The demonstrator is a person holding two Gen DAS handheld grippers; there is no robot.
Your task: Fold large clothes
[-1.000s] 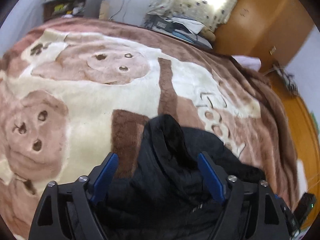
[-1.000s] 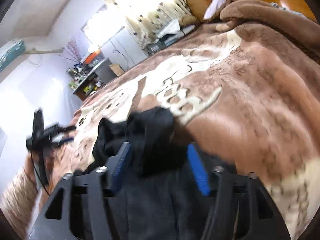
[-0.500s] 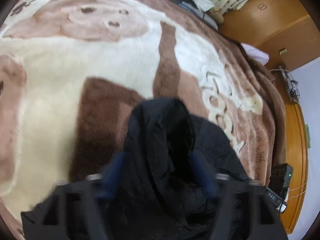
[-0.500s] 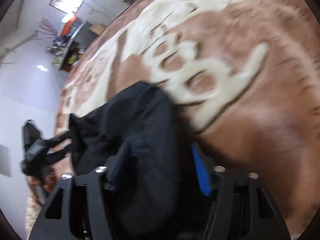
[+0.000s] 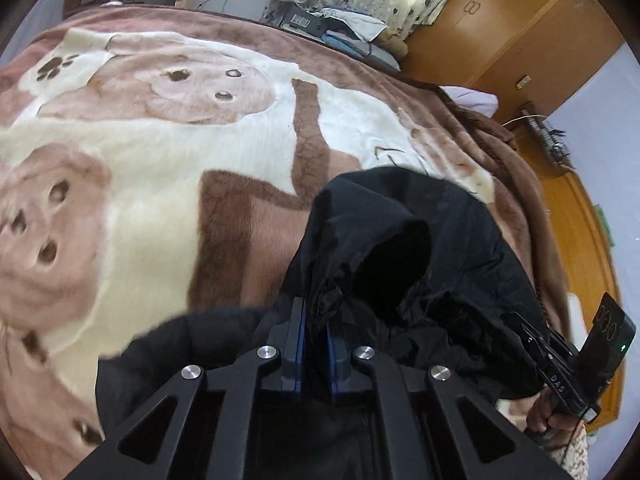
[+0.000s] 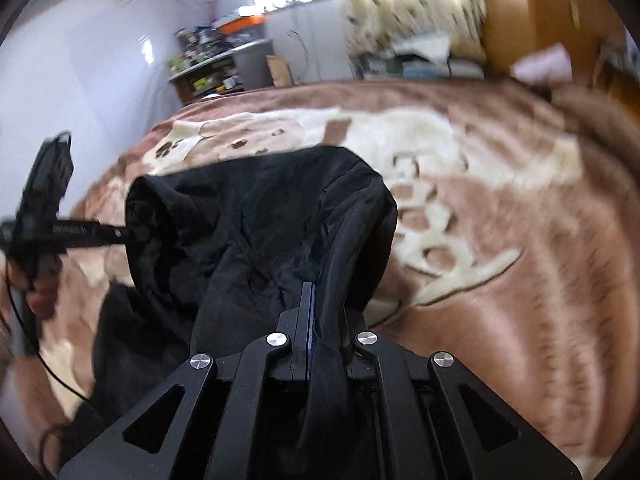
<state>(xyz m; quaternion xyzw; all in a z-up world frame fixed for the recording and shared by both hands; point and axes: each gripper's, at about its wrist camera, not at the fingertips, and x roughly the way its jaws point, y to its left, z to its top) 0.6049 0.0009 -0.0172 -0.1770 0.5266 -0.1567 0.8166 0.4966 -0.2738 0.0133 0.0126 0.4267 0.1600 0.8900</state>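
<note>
A black jacket-like garment (image 5: 420,240) lies bunched on a brown and cream bear-print blanket (image 5: 160,168). In the left wrist view my left gripper (image 5: 316,308) has its jaws closing tight, its blue pads pinching a raised fold of the black fabric. In the right wrist view my right gripper (image 6: 310,286) is likewise closing tight, pinching another edge of the garment (image 6: 260,208), which is lifted into a hollow hood-like shape above the blanket (image 6: 500,248). Each view shows the other gripper at the garment's far side, held by a hand (image 6: 36,292).
A wooden wardrobe (image 5: 500,32) stands beyond the bed at the right. Stacked clothes and boxes (image 5: 344,28) sit under a curtained window. A cluttered shelf (image 6: 216,68) is at the far left. A pale pillow (image 5: 472,96) lies at the bed's far corner.
Both grippers went from open around the black fabric to shut on it. The garment's edge has been raised off the blanket, and the right view has rolled toward level.
</note>
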